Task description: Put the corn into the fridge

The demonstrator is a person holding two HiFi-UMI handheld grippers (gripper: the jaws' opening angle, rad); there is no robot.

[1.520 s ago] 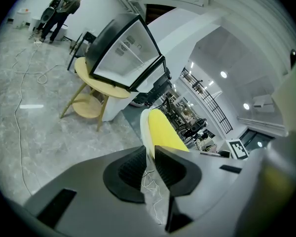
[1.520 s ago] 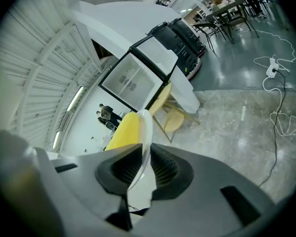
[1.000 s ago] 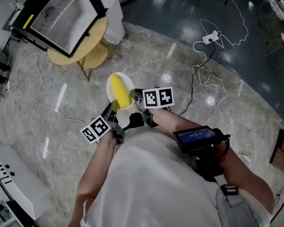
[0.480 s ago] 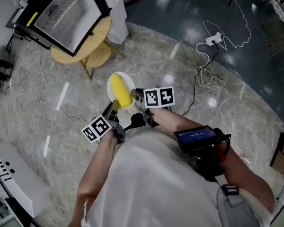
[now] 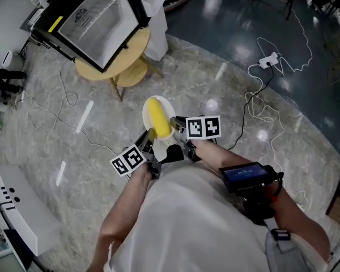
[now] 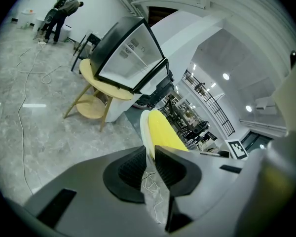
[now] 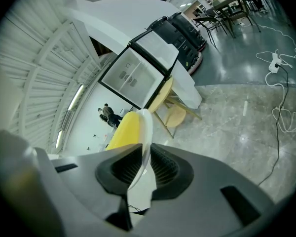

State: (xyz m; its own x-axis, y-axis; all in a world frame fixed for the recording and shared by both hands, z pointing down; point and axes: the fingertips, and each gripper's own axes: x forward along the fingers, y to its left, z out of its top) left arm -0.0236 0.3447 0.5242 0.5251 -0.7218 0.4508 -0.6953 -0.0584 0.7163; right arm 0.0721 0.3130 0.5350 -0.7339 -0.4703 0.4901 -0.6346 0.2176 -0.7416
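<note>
Corn (image 5: 158, 118) lies on a small white plate (image 5: 169, 104) carried between the two grippers above the marble floor (image 5: 56, 129). We judge the task about midway: the cob is lifted and in transit, but not yet in the fridge (image 5: 99, 21), which sits on a round wooden table (image 5: 137, 52) far to the left, well apart from the plate. In the head view, the left gripper (image 5: 149, 136) meets the plate at its near-left rim and the right gripper (image 5: 177, 124) at its right rim, with both forearms drawn in close to the body. In the left gripper view, the jaws pinch the plate's thin edge, with the corn to its right. The fridge is beyond, its glass door (image 6: 130, 58) towards us; we cannot tell whether that door is open. In the right gripper view, the jaws likewise clamp the plate rim, with the corn to its left and the fridge ahead. What remains, in our judgement, is closing the gap, dealing with the door and setting the corn inside.
</note>
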